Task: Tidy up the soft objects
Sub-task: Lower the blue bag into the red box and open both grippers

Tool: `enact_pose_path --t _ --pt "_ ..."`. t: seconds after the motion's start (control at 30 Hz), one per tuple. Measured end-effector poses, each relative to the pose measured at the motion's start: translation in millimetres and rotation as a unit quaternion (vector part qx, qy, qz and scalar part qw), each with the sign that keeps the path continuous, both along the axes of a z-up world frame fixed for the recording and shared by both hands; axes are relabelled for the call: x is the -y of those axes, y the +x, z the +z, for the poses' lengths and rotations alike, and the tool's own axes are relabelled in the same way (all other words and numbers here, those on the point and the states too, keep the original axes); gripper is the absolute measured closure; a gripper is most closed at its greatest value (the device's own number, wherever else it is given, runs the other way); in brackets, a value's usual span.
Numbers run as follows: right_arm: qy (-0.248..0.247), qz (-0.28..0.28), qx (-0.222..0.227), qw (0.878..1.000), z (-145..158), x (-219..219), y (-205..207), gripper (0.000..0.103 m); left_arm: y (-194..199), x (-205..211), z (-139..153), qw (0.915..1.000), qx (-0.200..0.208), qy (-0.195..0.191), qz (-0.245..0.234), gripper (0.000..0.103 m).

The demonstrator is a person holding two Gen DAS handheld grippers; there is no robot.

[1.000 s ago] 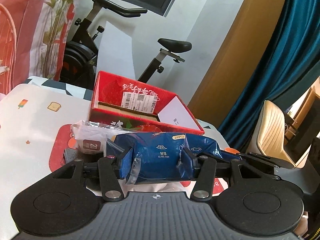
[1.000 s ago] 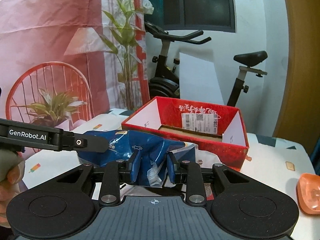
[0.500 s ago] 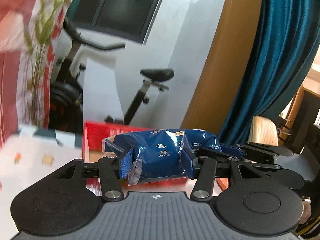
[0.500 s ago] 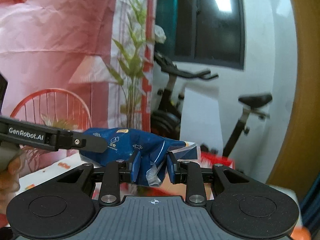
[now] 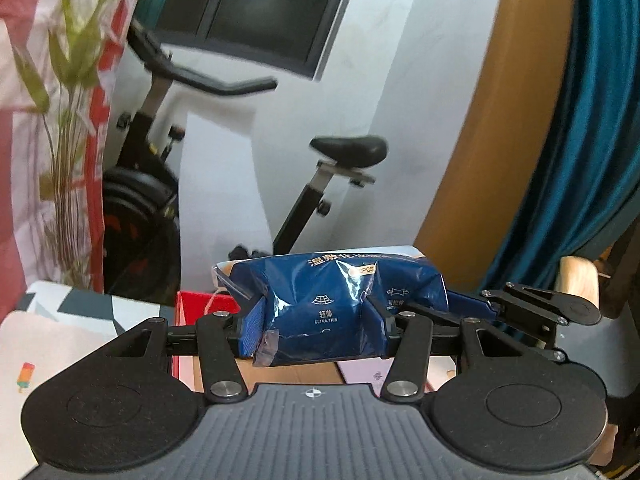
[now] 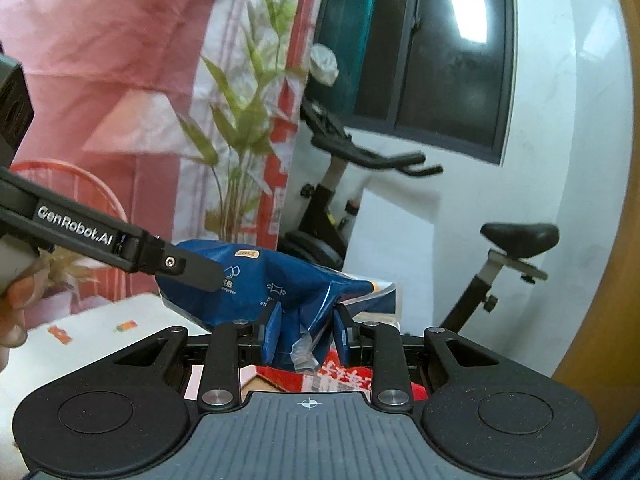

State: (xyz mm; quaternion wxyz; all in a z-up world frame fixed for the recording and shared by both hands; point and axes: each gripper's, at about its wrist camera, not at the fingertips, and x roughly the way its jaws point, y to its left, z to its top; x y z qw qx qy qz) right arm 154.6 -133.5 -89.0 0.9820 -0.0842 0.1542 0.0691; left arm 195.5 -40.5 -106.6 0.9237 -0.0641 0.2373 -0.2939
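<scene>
Above the red box (image 5: 200, 304) at the far edge of the table (image 5: 48, 344), one blue plastic pack (image 5: 332, 304) hangs in the air between two grippers. From the left wrist camera, the left gripper (image 5: 316, 328) has its two blue pads pressed into the pack's sides, denting the film; white print, including "ULTRA-THIN", faces the camera between them. The pack's right end runs on to the right gripper (image 5: 472, 312), whose black linkage reaches in from the right edge of that view. From the right wrist camera, the right gripper (image 6: 306, 334) pinches a narrower, crumpled end of the same pack (image 6: 280, 280), jaws close together with the film bunched between the pads. The left gripper's black finger (image 6: 188, 268) lies against the pack's far-left end, its arm marked "GenRobot.AI", with part of a person's hand (image 6: 12, 312) at the left edge. The pack touches neither box nor table.

Count: one pack, two grippers, one red box with a white label (image 6: 344, 376) showing below the right jaws, one exercise bike (image 5: 168, 184) behind the table, one leafy plant (image 6: 240, 128) against a pink backdrop, one blue curtain (image 5: 592, 120).
</scene>
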Motion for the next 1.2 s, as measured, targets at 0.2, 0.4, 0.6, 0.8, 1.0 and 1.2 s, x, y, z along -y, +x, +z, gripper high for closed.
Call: enact_pose_path --t 0.2,0.4,0.6,0.8,1.0,1.2 --pt "0.006 0.001 -0.034 0.999 -20.9 11.0 39.7 0.077 41.0 4.9 -20.3 0.9992 -0.035 0.017 0.002 0.049" --pt "0.006 -0.006 -0.074 0.997 -41.7 18.0 78.5 0.077 80.8 14.6 -38.8 0.9965 -0.077 0.031 0.001 0.048" --pt "0.025 -0.008 -0.129 0.991 -64.9 22.9 104.0 0.078 106.9 19.5 -59.7 0.9902 -0.126 0.060 -0.010 0.048" --pt "0.052 -0.017 -0.211 0.976 -88.6 28.8 121.1 0.078 117.0 27.7 -80.1 0.9800 -0.170 0.101 -0.023 0.048" --pt "0.094 -0.030 -0.276 0.956 -107.1 36.4 128.0 0.078 121.6 32.7 -96.9 0.9699 -0.206 0.125 -0.036 0.048" --pt "0.144 -0.039 -0.330 0.932 -119.6 47.9 128.8 0.079 115.6 36.4 -104.3 0.9620 -0.218 0.156 -0.052 0.048"
